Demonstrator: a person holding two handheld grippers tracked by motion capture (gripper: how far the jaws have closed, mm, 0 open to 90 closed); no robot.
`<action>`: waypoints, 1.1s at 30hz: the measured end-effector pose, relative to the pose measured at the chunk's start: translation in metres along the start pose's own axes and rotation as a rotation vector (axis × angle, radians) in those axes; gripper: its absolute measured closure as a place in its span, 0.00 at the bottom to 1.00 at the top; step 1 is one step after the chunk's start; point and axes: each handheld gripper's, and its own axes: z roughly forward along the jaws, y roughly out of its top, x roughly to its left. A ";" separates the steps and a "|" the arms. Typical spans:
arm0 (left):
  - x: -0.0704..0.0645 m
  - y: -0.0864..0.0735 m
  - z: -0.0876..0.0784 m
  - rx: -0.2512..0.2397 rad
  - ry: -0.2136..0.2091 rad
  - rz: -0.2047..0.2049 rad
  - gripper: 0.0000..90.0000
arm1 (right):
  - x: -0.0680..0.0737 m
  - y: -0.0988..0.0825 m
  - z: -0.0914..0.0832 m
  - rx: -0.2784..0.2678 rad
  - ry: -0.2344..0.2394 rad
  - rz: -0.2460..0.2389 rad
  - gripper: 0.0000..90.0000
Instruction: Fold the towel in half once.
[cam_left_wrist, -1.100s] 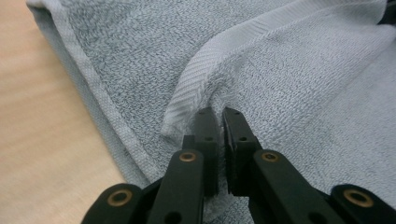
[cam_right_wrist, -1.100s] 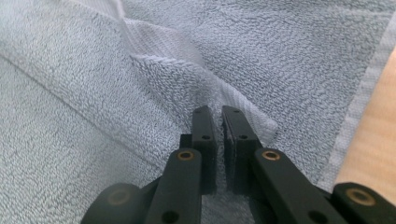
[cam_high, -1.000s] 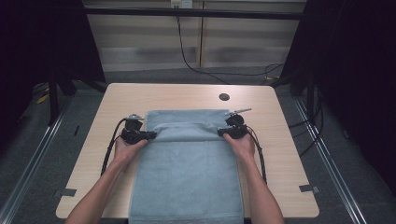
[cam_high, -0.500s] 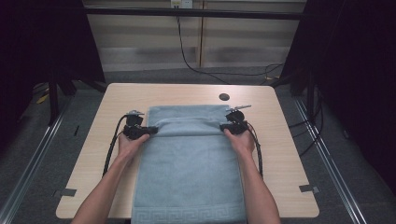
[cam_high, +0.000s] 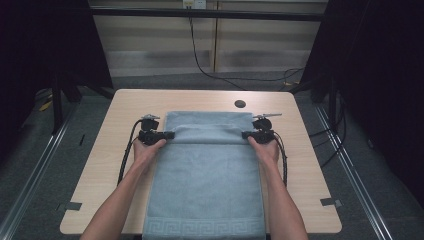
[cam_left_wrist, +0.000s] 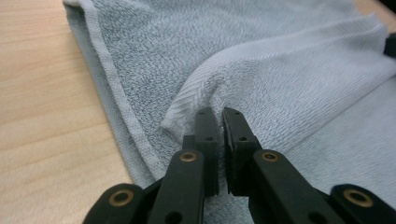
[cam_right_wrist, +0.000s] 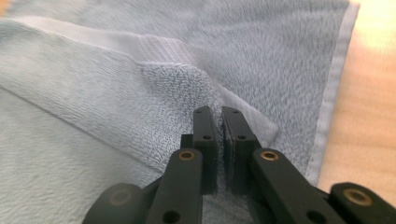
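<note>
Blue-grey towel (cam_high: 205, 175) (unlabelled, key-pattern hem) pinched by left gripper (cam_high: 169, 135) and right gripper (cam_high: 246, 135).

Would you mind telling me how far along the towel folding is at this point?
Early on. The towel lies spread lengthwise on the table. In hand: the left claw and right claw each pinch a corner of its far edge, turned back over itself. Carrying that fold across remains.

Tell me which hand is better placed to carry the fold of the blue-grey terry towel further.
Neither clearly; left marginally. The left gripper and right gripper each pinch a corner of the blue-grey terry towel, level with each other on the light wooden table. The left grip looks crisper.
</note>
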 end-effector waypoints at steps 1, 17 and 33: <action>-0.002 0.001 -0.003 -0.007 0.002 0.008 0.95 | 0.000 0.002 -0.004 -0.020 0.012 0.003 0.95; -0.047 0.063 -0.117 -0.293 -0.090 0.121 0.95 | 0.043 0.076 -0.129 -0.339 0.130 -0.133 0.95; -0.098 0.007 -0.193 -0.293 -0.181 0.321 0.95 | 0.089 0.021 -0.208 -0.266 0.188 -0.388 0.95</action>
